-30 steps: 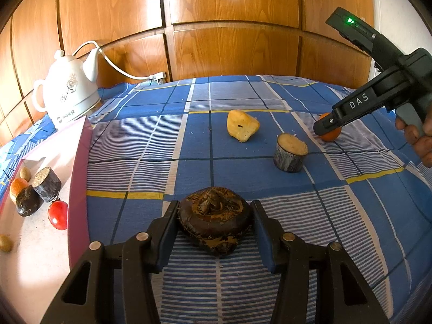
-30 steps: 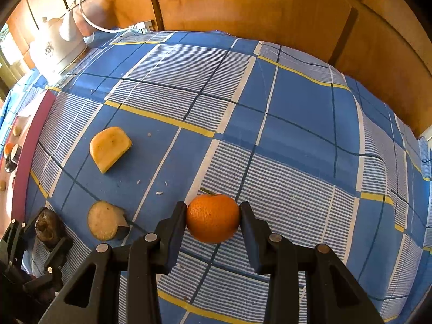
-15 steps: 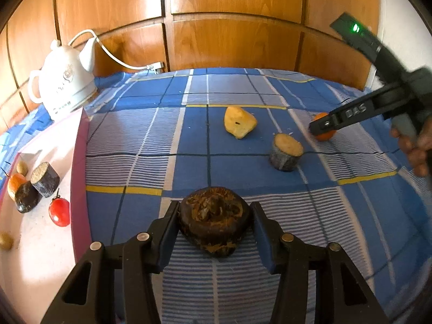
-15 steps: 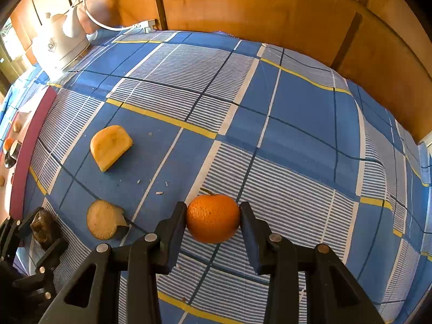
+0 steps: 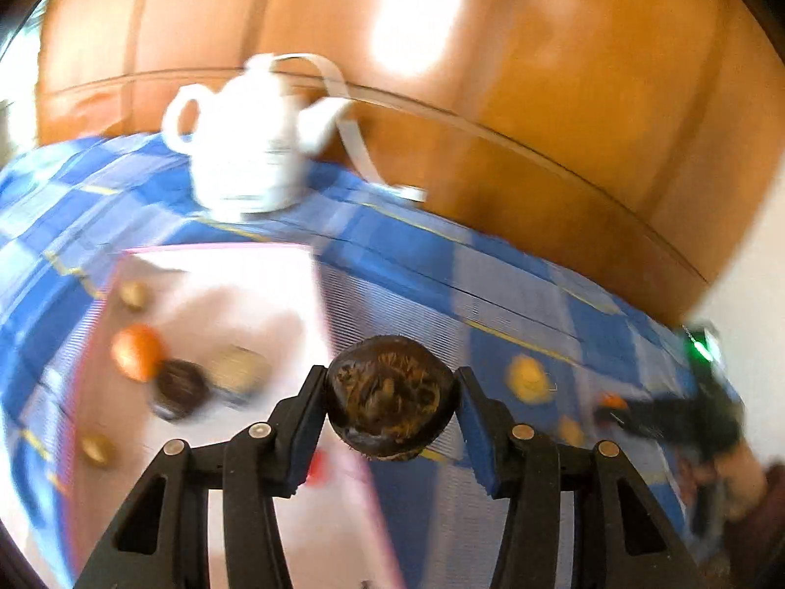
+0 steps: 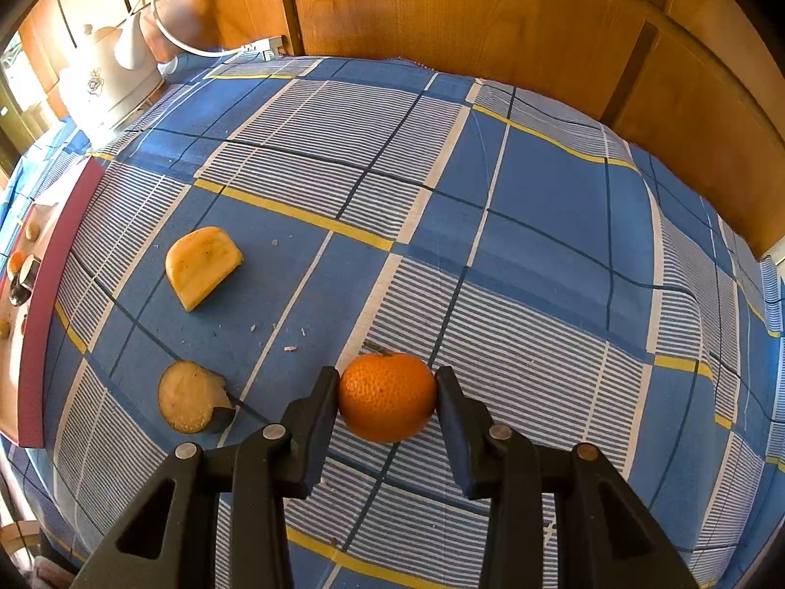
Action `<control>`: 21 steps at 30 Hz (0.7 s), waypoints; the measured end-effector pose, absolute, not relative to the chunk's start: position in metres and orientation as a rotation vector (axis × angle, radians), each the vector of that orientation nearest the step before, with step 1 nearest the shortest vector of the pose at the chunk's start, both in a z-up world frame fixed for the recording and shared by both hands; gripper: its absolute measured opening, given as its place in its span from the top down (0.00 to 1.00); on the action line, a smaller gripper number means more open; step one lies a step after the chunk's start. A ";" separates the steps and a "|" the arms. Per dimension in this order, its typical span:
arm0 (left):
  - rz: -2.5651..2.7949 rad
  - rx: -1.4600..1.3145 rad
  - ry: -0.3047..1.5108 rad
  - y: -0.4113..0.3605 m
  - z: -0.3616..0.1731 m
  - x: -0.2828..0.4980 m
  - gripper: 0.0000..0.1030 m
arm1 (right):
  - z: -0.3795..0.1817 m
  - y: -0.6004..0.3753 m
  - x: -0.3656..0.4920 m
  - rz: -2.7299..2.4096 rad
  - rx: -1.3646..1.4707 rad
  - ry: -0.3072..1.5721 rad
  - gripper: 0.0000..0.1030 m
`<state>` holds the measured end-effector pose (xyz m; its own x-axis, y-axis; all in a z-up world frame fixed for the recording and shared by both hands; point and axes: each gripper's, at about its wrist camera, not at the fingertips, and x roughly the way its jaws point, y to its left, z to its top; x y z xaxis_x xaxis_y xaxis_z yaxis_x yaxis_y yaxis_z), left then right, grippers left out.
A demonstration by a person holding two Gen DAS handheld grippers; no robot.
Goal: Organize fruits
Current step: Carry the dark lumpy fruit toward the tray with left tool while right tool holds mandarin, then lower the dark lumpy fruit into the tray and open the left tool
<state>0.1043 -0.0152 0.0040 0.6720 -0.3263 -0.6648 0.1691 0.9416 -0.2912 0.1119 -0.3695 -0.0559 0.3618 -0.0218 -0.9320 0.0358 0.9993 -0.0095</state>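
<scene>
A dark brown, rough-skinned fruit [image 5: 390, 395] sits pinched between the two fingers of the left tool [image 5: 392, 410], carried clear of the surface above the near edge of a white tray [image 5: 274, 284] with a pink rim. The left wrist view is smeared, so the tray's contents read only roughly: an orange fruit [image 5: 135, 351], a dark round piece [image 5: 179, 388] touching a pale-topped chunk [image 5: 238, 368], two small tan pieces [image 5: 132, 294] [image 5: 95, 449] well apart, and a red item [image 5: 316, 466] half hidden behind the left finger.

At the right, an orange mandarin [image 6: 387, 395] is clamped between the fingers of the right tool [image 6: 387, 407]; whether it rests on the cloth or hangs just above it is hard to judge from this angle. The bench is covered by a blue checked cloth [image 6: 539, 226] with yellow and white lines. Left of the mandarin lies a round slice with a pale cut face and dark skin [image 6: 191, 402], and farther back a yellow wedge [image 6: 201, 267]; a few pale crumbs [image 6: 289, 346] lie between them and the mandarin. In the right wrist view the tray appears at the cloth's far left edge.

A white electric kettle [image 6: 110, 83] stands at the far left corner of the bench, its white cable [image 6: 206, 49] running to a plug at the wooden panelled wall [image 6: 466, 10] behind.
</scene>
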 end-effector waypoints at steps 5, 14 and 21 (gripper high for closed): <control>-0.146 -0.224 0.810 0.028 -0.004 0.147 0.50 | -0.056 -0.367 0.111 -0.028 0.009 1.201 0.61; -0.035 -0.175 0.865 0.050 -0.031 0.189 0.42 | -0.056 -0.367 0.111 -0.024 0.010 1.202 0.61; 0.046 -0.152 0.854 0.052 -0.029 0.171 0.42 | -0.057 -0.367 0.112 -0.023 0.002 1.201 0.61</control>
<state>0.1710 0.0522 -0.0291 0.6565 -0.0201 -0.7541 -0.1016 0.9882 -0.1148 0.1121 -0.3672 -0.0569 0.3615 -0.0165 -0.9322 0.0192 0.9998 -0.0103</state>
